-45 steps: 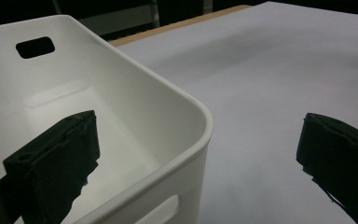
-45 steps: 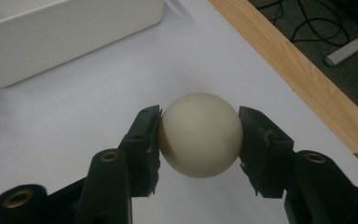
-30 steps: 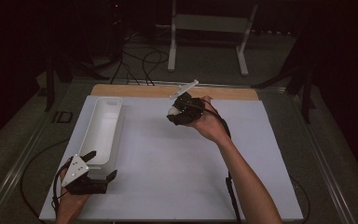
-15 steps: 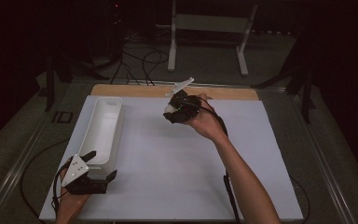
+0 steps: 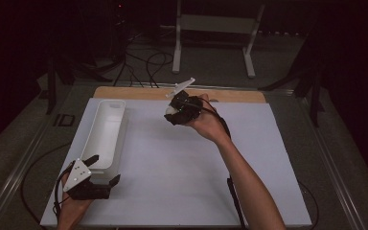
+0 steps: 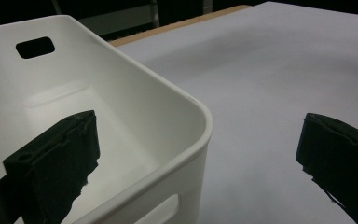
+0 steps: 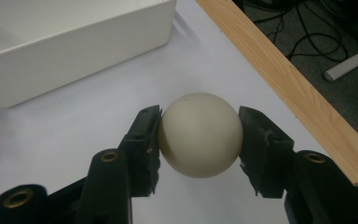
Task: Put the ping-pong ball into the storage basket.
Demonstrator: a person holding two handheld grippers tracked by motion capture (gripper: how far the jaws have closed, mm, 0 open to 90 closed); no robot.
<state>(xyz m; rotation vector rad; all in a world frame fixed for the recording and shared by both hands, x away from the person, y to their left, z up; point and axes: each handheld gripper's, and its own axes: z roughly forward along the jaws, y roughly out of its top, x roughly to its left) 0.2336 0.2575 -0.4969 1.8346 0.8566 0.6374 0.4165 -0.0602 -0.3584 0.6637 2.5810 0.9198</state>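
Observation:
A cream-white ball [image 7: 199, 134] is clamped between the two black jaws of my right gripper [image 7: 199, 140], held in the air above the white table cover. From the high view this right gripper [image 5: 172, 112] hovers over the far middle of the table with the ball [image 5: 170, 110] at its tip. A long white bin [image 5: 104, 132] lies along the left side. My left gripper [image 5: 104, 168] rests at the bin's near end, open, one jaw inside the bin [image 6: 121, 107] and the other outside over the cover.
A wooden strip [image 5: 230, 95] runs along the table's far edge, close behind the right gripper. Beyond it stand a white metal frame [image 5: 215, 28] and floor cables [image 5: 143, 62]. The white cover [image 5: 182, 177] stretches flat across the middle and right.
My right gripper with the ball has drifted left, toward the bin. The left gripper has stayed put.

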